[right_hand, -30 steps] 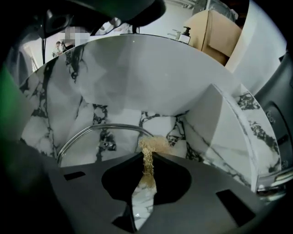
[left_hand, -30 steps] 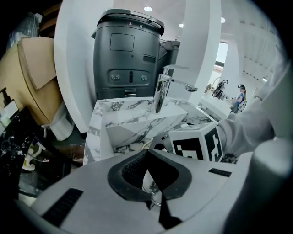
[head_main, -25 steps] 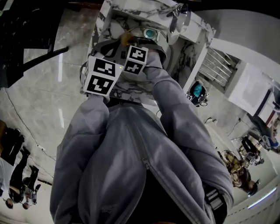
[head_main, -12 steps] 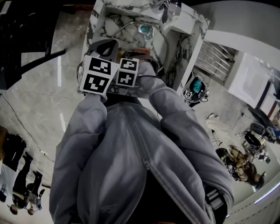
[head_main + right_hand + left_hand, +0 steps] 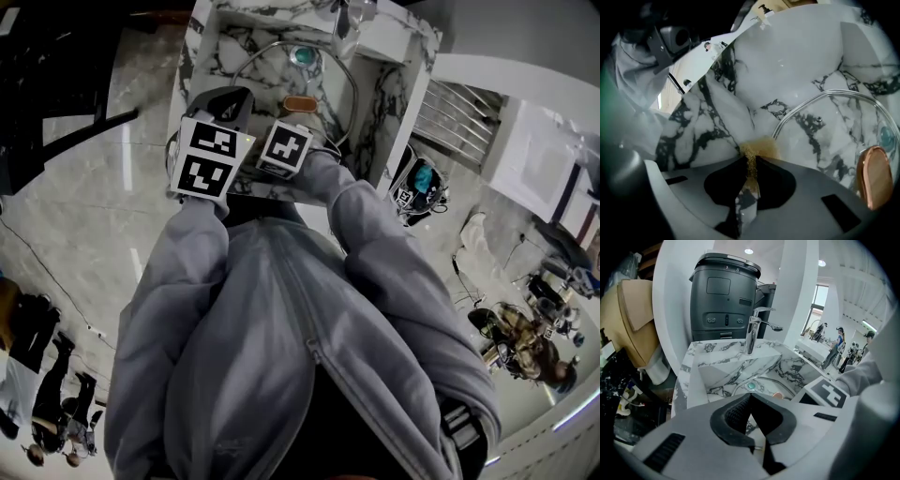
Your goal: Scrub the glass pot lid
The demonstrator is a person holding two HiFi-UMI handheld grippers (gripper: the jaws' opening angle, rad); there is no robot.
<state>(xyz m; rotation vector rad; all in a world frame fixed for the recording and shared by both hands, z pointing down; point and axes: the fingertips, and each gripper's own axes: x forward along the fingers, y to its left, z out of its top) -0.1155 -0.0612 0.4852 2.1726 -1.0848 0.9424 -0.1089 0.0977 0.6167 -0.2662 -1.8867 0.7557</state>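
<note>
Head view: one glass pot lid (image 5: 298, 101) lies in the marble sink (image 5: 389, 89). Left gripper view: the left gripper (image 5: 750, 397) is clenched on nothing, below the single tap (image 5: 751, 336). Right gripper view: the right gripper (image 5: 751, 161) pinches one yellow scrub pad (image 5: 759, 146) just beside the lid's rim; I would press it flat on the glass and rub in small circles

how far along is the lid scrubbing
Done: the round glass pot lid lies in the white marble sink. In hand: the right claw clamps a tan scrubbing pad at the lid's rim; the left claw is shut. Left: no suds show, so probably most of the scrubbing.
</note>
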